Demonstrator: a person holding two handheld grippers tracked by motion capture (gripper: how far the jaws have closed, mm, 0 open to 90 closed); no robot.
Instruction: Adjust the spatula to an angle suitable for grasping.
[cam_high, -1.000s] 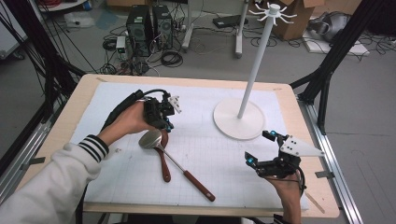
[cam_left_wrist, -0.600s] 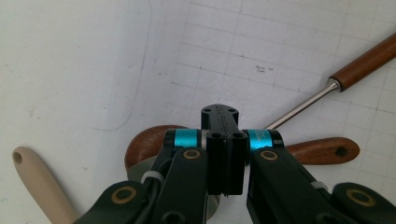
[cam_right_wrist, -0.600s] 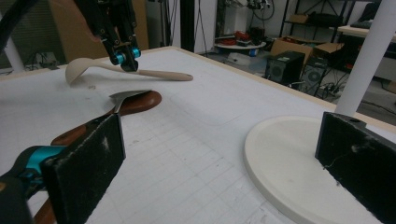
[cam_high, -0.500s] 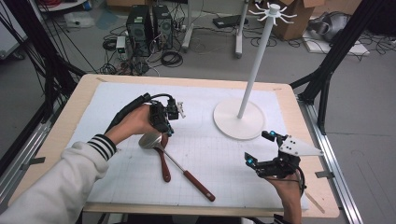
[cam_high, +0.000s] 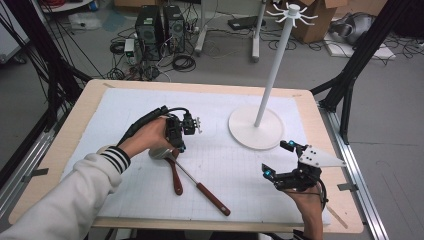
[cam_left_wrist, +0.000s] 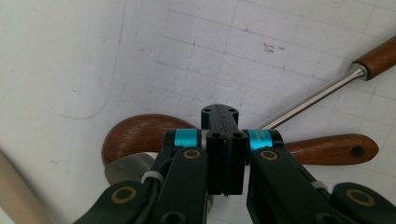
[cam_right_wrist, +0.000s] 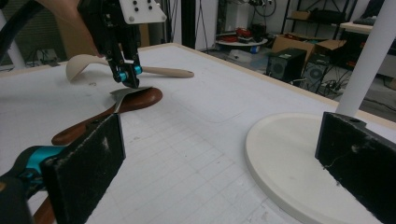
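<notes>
- Left gripper has its jaws pressed together with nothing between them, tips poised just over the utensils; in the left gripper view they stand shut above the wooden spoon.
- Wooden spoon lies on the white grid mat, its bowl beside my tips, with a metal ladle crossing it and the ladle's wooden grip running toward the near edge.
- Right gripper hangs wide apart and empty near the white stand.
- I judge the step to be a pick-up: I would part the jaws before descending, straddle one handle only, and avoid pinching both crossed utensils.
</notes>
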